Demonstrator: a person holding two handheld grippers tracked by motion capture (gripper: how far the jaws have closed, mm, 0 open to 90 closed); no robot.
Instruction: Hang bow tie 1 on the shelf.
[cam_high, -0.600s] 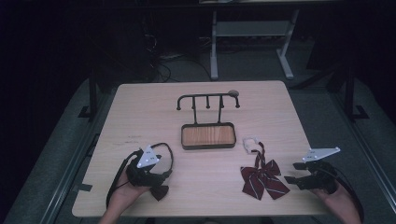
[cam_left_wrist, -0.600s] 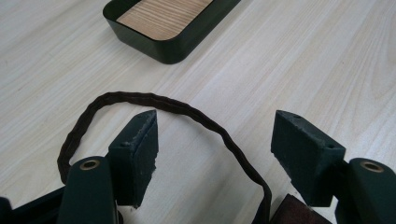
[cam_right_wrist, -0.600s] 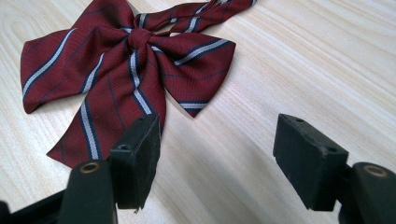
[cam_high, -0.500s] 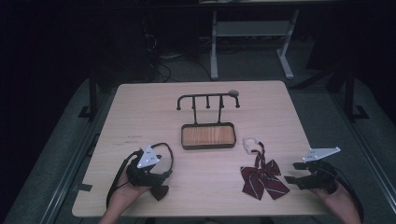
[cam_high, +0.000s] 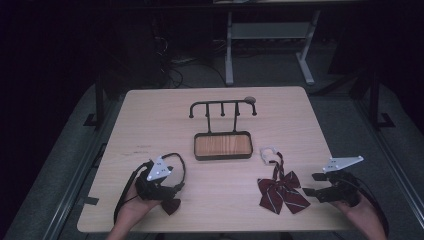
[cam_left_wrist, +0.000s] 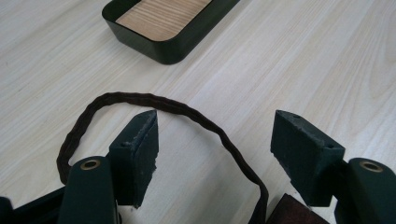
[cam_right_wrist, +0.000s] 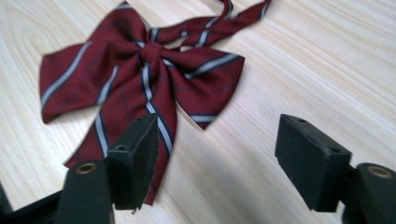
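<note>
You held your left gripper (cam_left_wrist: 215, 154) wide open over a dark brown strap (cam_left_wrist: 154, 100), maybe another tie. Your right gripper (cam_right_wrist: 217, 158) was open too, just beside the red striped bow tie (cam_right_wrist: 140, 70).

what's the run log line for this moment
left gripper: open, over dark strap | right gripper: open, by bow tie | tray: mid-table | rack: behind tray

Left gripper (cam_high: 172, 192) jaws wide apart, right gripper (cam_high: 311, 184) likewise, both low.
</note>
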